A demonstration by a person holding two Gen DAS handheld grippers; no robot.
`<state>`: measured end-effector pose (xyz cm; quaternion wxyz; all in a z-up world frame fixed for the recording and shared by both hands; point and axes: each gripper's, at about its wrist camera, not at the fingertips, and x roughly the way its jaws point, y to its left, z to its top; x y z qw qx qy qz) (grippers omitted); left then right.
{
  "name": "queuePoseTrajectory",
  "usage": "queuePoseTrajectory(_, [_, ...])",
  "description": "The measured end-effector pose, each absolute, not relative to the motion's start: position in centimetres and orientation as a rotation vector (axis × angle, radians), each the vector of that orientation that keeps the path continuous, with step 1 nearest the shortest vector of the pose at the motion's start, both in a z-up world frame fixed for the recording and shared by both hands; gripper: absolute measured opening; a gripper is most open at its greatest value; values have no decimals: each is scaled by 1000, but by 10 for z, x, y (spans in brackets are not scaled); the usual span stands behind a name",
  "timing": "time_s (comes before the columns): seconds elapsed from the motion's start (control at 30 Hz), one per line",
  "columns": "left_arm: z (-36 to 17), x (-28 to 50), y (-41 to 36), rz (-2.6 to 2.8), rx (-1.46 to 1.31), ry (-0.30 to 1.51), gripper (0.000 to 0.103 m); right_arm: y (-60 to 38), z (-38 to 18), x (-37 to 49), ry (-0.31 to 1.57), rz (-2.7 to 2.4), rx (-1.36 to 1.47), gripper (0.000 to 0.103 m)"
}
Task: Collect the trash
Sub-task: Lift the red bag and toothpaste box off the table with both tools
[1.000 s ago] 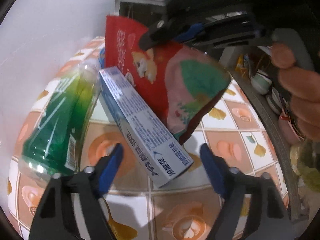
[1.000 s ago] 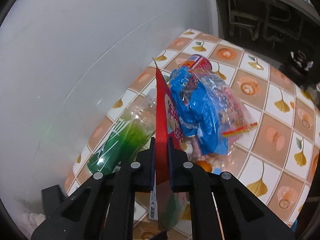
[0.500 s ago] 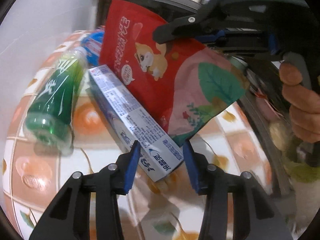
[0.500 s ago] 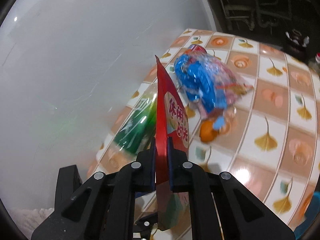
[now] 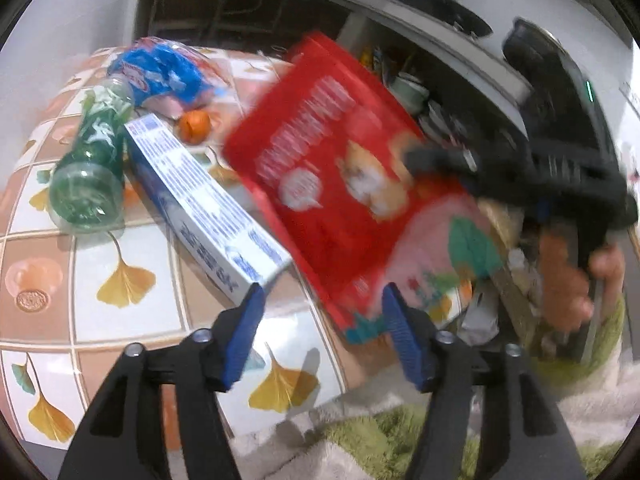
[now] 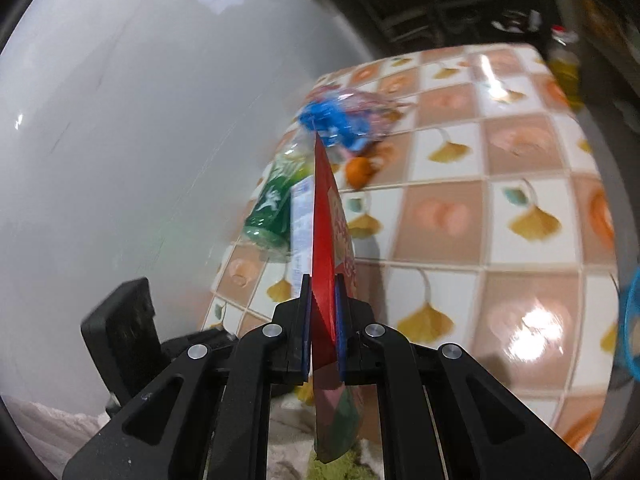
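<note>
A tiled desk (image 5: 132,322) with a ginkgo-leaf and peach pattern stands against a pale glossy wall (image 6: 140,120); dark open shelving with crockery runs behind it.

Red snack pouch (image 5: 332,184): held clear of the desk surface, near its front right edge, motion-blurred in the left wrist view. The right tongs (image 6: 323,312) are pressed together on it, pinching the pouch edge-on between the blue pads; the pouch's lower end hangs below the pads. A hand (image 5: 568,280) grips the handle of these tongs.

Toothpaste box (image 5: 204,204): white and blue, lying flat on the desk, its near end just ahead of the left tongs (image 5: 322,320). The left tongs are spread and have just been opening; nothing is pinched, though the bottom corner of the pouch shows between the pads in this view.

Green plastic bottle (image 5: 94,164): lying on its side beside the box, toward the wall, base toward the camera.

Blue and clear wrapper (image 5: 168,76): crumpled at the far end of the desk, beyond the bottle's neck.

Small orange round item (image 5: 194,126): just beside the wrapper and the far end of the box; identity cannot be told.

Green shaggy mat (image 5: 400,436): visible below the desk's front edge.
</note>
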<state>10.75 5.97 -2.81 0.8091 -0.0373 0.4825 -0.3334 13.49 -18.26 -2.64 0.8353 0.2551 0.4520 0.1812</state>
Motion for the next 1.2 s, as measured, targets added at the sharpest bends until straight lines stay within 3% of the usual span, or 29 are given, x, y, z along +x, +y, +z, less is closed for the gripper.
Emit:
queuePoseTrajectory(0.13, [-26,135,67,-603,-133,1015,76,-204,-37,123,946,342,603,8])
queuePoseTrajectory(0.37, [-42,187,55,-390,-142,1060,76,-214,-47,115,922,317,627,8])
queuePoseTrajectory(0.57, [-49,171,38,-369,69,1016,53,-232,-50,106,896,299,647,8])
queuePoseTrajectory(0.83, [-46,128,37,-492,170,1064,44,-252,-59,97,896,277,688,8])
queuePoseTrajectory(0.97, [-46,109,42,-553,186,1142,45,-255,-66,94,910,279,700,8])
queuePoseTrajectory(1.1, [-45,118,42,-541,128,1165,59,-256,-74,95,926,279,724,12])
queuePoseTrajectory(1.2, [-45,132,38,-539,90,1157,59,-255,-73,94,926,295,728,15])
